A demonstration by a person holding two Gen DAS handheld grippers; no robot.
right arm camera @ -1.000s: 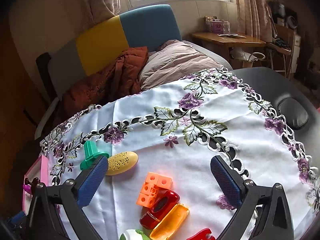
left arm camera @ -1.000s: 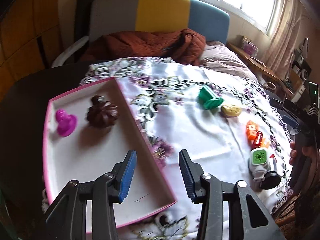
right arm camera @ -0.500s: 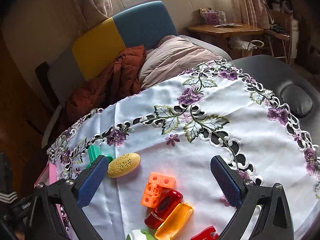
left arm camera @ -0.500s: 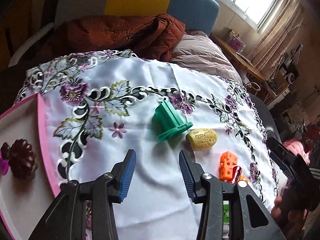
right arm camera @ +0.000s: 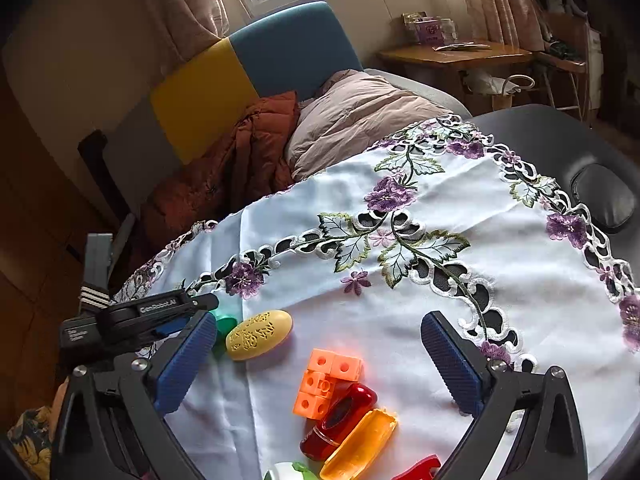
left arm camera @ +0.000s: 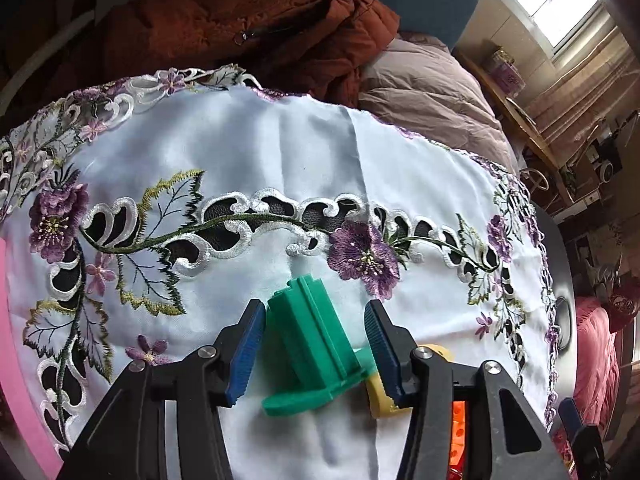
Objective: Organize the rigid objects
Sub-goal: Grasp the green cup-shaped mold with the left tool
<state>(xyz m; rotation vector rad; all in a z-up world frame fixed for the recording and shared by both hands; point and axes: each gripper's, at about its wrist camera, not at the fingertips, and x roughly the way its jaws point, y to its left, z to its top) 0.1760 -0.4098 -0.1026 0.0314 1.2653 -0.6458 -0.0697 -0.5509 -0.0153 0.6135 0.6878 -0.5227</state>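
Observation:
A green plastic piece [left arm camera: 310,340] with a ribbed block on a flat round base lies on the white embroidered tablecloth [left arm camera: 280,152]. My left gripper [left arm camera: 316,346] is open with the green piece between its blue pads, the left pad close to it. A yellow oval piece [right arm camera: 258,334] lies just right of it, partly behind the right finger in the left wrist view [left arm camera: 378,398]. My right gripper [right arm camera: 320,362] is open and empty above orange cubes [right arm camera: 326,382], a red piece [right arm camera: 340,420] and an orange-yellow capsule [right arm camera: 362,448].
The pink tray's edge [left arm camera: 16,380] shows at the far left. The left gripper's body [right arm camera: 132,320] shows at the left of the right wrist view. A sofa with an orange-brown jacket [left arm camera: 248,28] and a pink quilt [right arm camera: 360,108] lies behind the table. A bare dark table edge [right arm camera: 560,136] is at the right.
My left gripper has swung right from over the pink tray and moved forward and down, so the green piece now sits between its open fingers. The right gripper has barely moved.

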